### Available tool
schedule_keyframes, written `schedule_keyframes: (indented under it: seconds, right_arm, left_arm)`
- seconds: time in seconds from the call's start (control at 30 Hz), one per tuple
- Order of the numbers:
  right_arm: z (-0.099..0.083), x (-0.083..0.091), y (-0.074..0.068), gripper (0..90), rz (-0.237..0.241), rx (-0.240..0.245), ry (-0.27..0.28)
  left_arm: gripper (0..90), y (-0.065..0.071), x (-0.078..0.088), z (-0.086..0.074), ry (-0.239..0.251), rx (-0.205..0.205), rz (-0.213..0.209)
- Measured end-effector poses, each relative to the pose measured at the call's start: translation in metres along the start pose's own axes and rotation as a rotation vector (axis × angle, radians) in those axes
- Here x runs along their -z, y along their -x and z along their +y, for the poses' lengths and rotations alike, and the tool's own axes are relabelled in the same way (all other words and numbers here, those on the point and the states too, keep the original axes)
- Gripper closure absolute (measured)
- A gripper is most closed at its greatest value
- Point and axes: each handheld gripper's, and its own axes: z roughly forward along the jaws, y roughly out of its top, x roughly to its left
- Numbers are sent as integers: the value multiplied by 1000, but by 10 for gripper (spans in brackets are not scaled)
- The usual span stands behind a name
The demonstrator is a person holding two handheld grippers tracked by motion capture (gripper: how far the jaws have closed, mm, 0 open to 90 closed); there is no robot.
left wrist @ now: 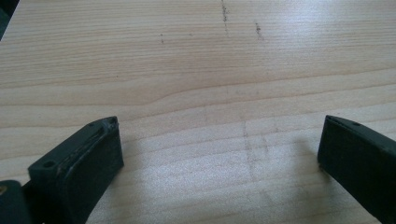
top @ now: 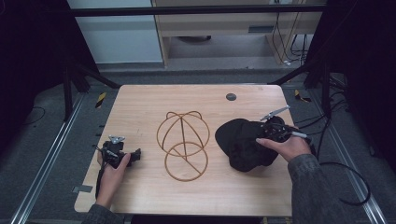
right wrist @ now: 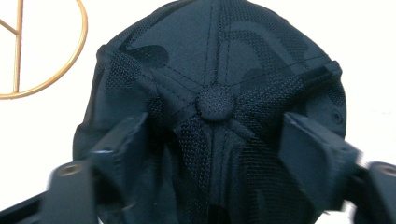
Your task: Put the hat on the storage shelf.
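Note:
A black mesh baseball cap (top: 239,143) lies on the right half of the wooden table (top: 140,107). My right gripper (top: 262,135) is over its crown. In the right gripper view the open jaws stand on either side of the cap's top button (right wrist: 215,103), with cap (right wrist: 219,51) fabric bulging between the fingers (right wrist: 119,142). A gold wire cap stand (top: 183,144) rests at the table's centre, and its ring (right wrist: 51,51) shows left of the cap. My left gripper (top: 135,154) lies near the left edge, open over bare wood (left wrist: 219,126).
A small dark round disc (top: 230,96) sits in the tabletop near the far edge. Cables (top: 345,172) trail off the right side. Black frame struts (top: 70,88) stand beyond the far corners.

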Motion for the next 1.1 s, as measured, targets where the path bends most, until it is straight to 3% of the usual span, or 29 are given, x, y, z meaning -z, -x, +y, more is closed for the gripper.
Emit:
schedule_keyframes:
  seconds: [0.27, 0.4, 0.6, 1.1]
  right_arm:
    - [-1, -1, 4, 708, 42, 13, 2]
    - [1, 0, 5, 815, 59, 11, 14]
    - [6, 4, 7, 849, 58, 6, 13]
    - [35, 42, 5, 869, 92, -60, 20]
  left_arm:
    - [0, 0, 0, 0, 0, -1, 0]
    - [0, 0, 0, 0, 0, -1, 0]
    - [0, 0, 0, 0, 0, -1, -1]
    - [0, 0, 0, 0, -2, -6, -4]
